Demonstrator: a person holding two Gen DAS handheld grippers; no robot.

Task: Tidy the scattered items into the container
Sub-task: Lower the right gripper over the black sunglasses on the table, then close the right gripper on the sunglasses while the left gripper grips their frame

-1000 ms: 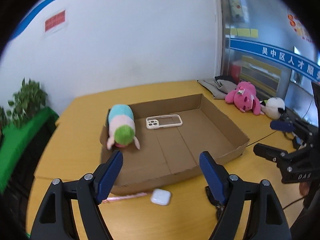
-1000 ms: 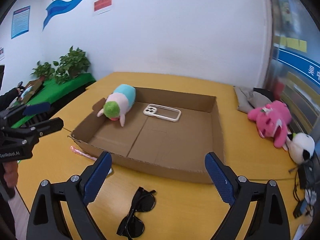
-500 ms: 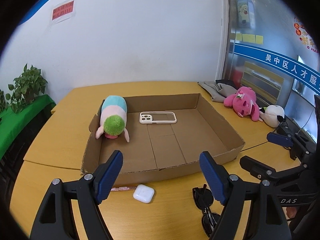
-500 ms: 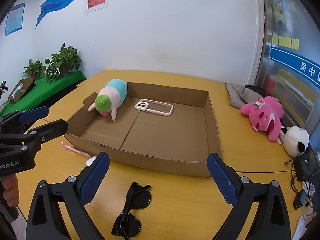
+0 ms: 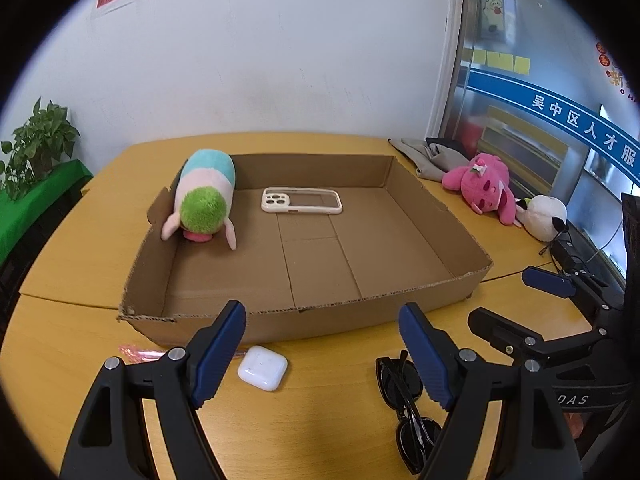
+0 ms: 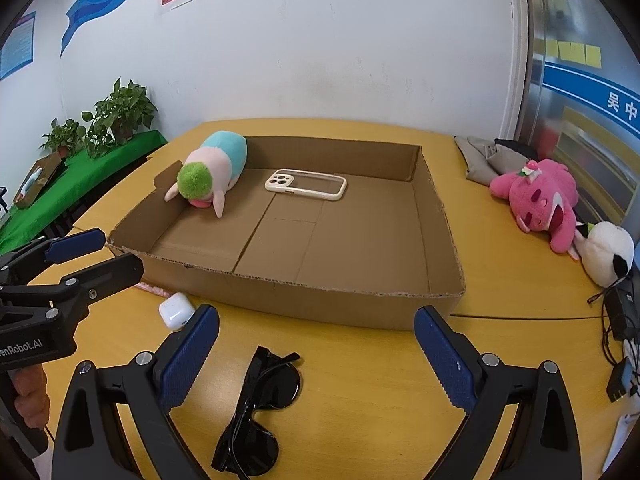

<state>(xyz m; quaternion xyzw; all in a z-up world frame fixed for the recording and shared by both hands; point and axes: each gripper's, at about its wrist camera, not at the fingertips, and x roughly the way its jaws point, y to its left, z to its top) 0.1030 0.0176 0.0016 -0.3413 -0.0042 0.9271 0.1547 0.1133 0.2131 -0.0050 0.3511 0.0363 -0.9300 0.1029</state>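
bench: yellow wood top carrying everything; the box sits mid-bench, loose items lie in front of it and off to the right.
cardboard box: the container, a wide shallow tray with low walls, most of its floor bare.
striped plush: green-headed, pink and blue body, already in the box at its back left corner, leaning on the left wall.
pink plush: on the bench right of the box, well apart from it; not yet tidied, if it counts as scattered.
panda plush: touching the pink plush, also outside the box.
left gripper: fingers spread wide, holding nothing, hovering over the bench in front of the box's near wall.
right gripper: fingers likewise apart and empty, above the sunglasses.
phone case: cream, lying flat in the box near the back wall.
sunglasses: black, folded, on the bench in front of the box; still to go in.
earbud case: white, on the bench just outside the near wall, beside the left fingers; still to go in.
pink wrapper: thin strip by the box's front left corner, outside.
progress: two items in, several left; roughly a third done, by my judgement.
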